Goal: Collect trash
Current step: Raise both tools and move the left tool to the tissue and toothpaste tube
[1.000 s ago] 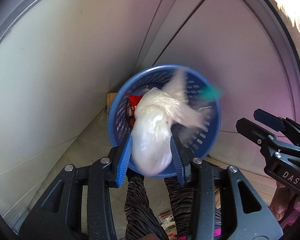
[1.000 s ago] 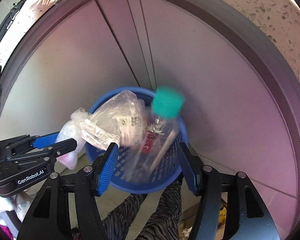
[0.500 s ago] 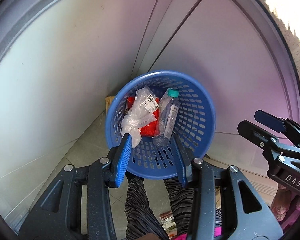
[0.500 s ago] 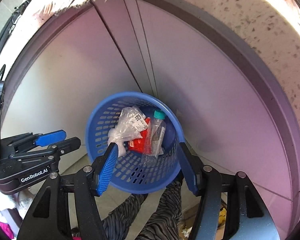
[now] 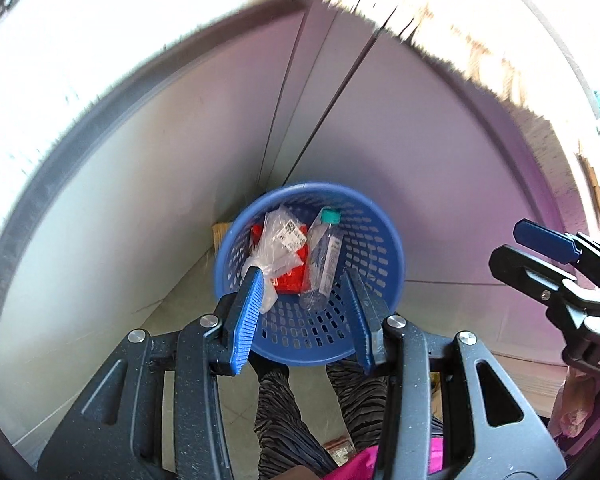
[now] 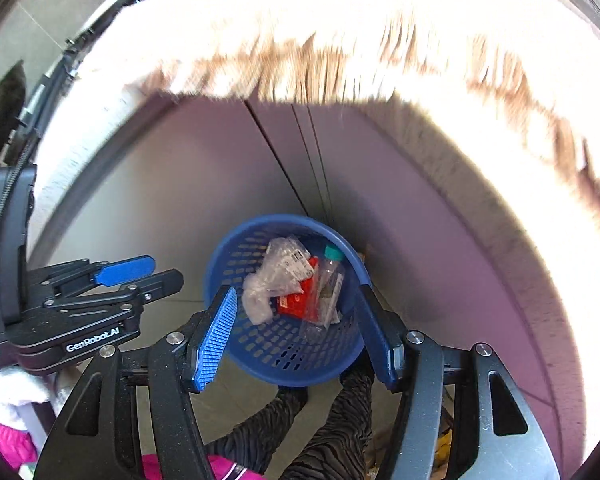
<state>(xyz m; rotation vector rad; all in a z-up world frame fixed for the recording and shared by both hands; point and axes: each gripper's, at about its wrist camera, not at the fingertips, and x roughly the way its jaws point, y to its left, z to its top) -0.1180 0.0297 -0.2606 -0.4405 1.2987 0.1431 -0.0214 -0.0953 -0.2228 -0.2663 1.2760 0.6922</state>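
Both jaws stand apart and hold nothing: the left gripper (image 5: 304, 312) and the right gripper (image 6: 296, 332) hover above the round blue perforated plastic basket (image 5: 384, 256). Inside it lie a crumpled clear plastic bag (image 5: 276, 248), a red wrapper (image 5: 290, 280) beneath it, and a clear plastic bottle with a teal cap (image 5: 322, 258) just beside them. The basket sits on the floor in a corner of pale wall panels (image 5: 420, 184).
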